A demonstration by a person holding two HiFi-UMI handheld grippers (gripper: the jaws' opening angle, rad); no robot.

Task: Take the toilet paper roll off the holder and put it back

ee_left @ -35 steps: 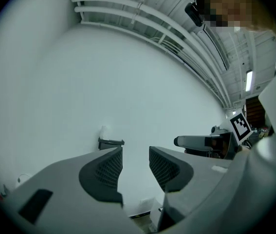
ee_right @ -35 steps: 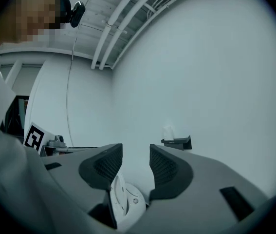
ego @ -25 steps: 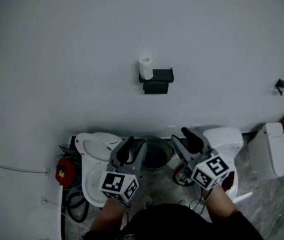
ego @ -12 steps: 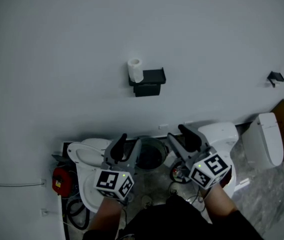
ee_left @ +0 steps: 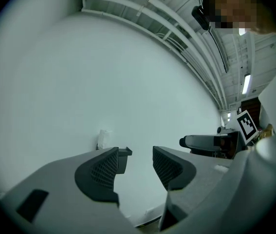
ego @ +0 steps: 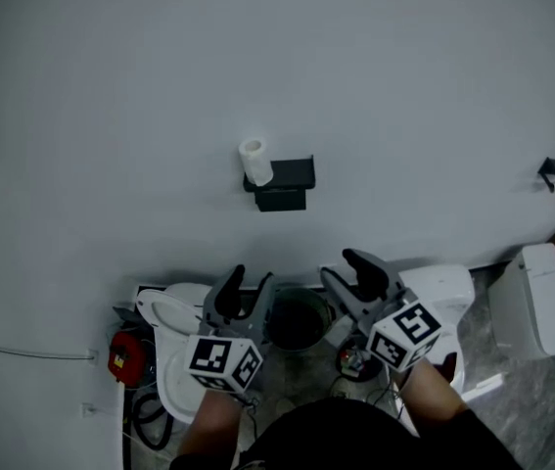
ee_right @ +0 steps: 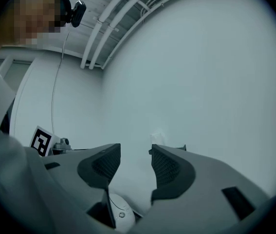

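The toilet paper roll (ego: 254,162) stands at the left end of the black holder (ego: 289,175) on the wall (ego: 111,86). Well apart from it, the left claw (ego: 247,284) and right claw (ego: 344,268) have just been opening, jaws apart and empty.

The toilet paper roll (ego: 254,161) is white, its holder (ego: 287,176) black, the wall (ego: 111,86) pale grey. The left gripper (ego: 249,284) and right gripper (ego: 347,266) are grey, each with a cube of black-and-white square markers. The floor (ego: 541,399) shows grey veining.
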